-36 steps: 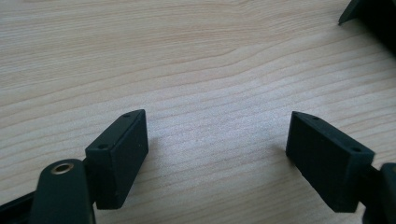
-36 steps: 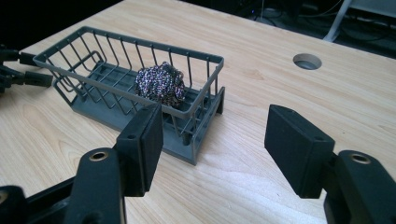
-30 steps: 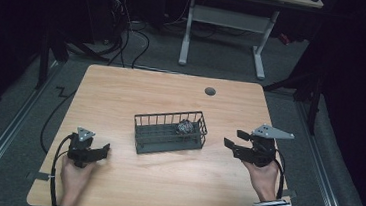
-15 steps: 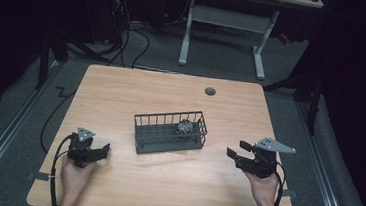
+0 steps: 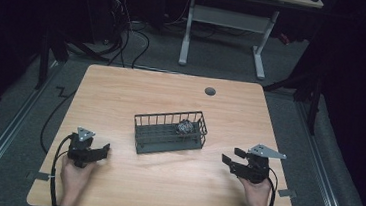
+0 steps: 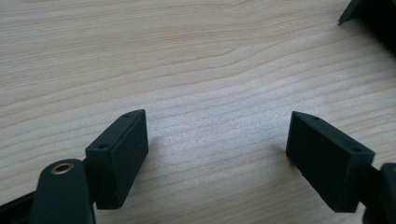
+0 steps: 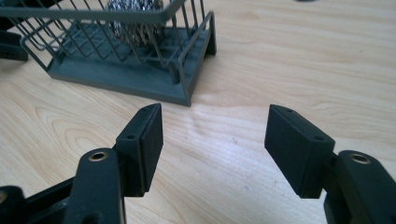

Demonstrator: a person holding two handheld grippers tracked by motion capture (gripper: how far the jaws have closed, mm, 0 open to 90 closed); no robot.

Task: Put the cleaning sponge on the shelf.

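Both grippers sit low at the near edge of the wooden table [image 5: 121,97] — left gripper [image 5: 100,153] with its jaws spread wide over bare wood, right gripper [image 5: 231,157] parted too, nothing between them. The wire basket [image 5: 147,141] stands mid-table between them, closer to the right one, with a crumpled metal scrubber [image 5: 185,128] in its right end.

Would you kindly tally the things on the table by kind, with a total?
Wire basket: 1
Steel scrubber ball in the basket: 1
Handheld grippers, left gripper and right gripper: 2
Round grommet in the tabletop: 1
Total: 5
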